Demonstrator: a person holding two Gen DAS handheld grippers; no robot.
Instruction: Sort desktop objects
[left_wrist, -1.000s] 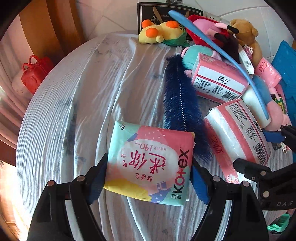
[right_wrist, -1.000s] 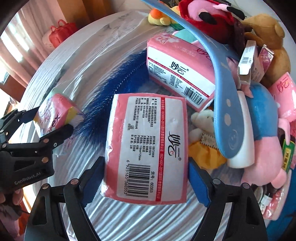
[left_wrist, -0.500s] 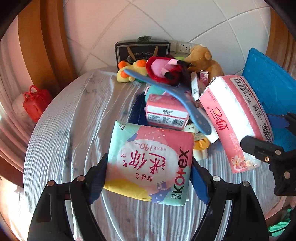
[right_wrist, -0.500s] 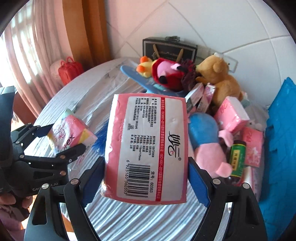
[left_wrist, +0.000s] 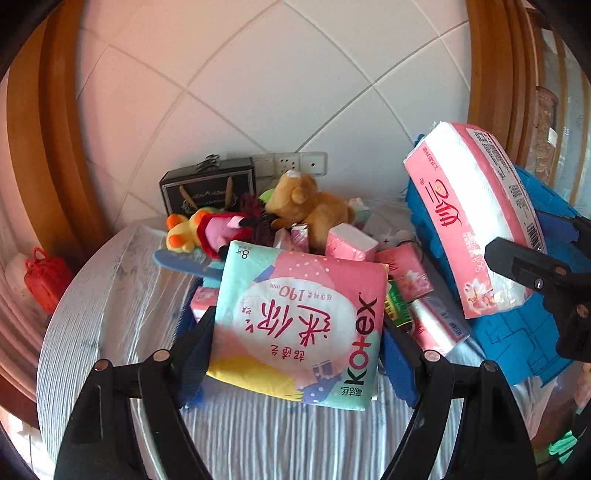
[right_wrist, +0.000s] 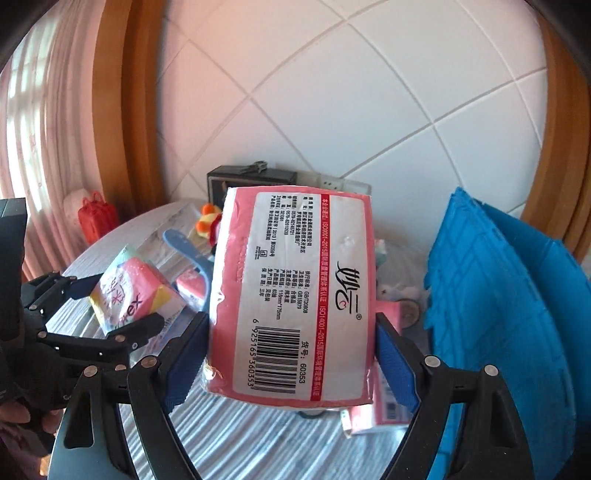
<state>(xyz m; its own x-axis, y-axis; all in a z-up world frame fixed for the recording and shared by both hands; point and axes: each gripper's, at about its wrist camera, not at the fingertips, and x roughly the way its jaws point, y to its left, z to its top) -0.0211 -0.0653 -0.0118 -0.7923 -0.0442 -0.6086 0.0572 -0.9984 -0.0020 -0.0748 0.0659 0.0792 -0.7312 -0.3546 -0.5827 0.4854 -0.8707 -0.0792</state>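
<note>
Left tool (left_wrist: 295, 332) clamps the Kotex pad pack (left_wrist: 299, 325) across its width, both blue pads pressed into the soft wrapper, pack held up off the worktop (left_wrist: 110, 314). Right tool (right_wrist: 291, 350) grips the pink tissue pack (right_wrist: 291, 295) the same way, barcode side facing the camera, also lifted clear. Ahead of both tools lies the clutter: brown teddy bear (left_wrist: 310, 210), yellow duck plush (left_wrist: 181, 232), small pink tissue packs (left_wrist: 351, 243), black box (left_wrist: 208, 186) against the tiled wall. A blue folded crate (right_wrist: 498, 295) stands just right of the right tool. Risks, as I judge them: both packs are squashy film bags, so they could slide out between the pads if swung fast. The tissue pack sits close to the crate, and could clip it. The two tools are near each other and could collide while carrying.
</note>
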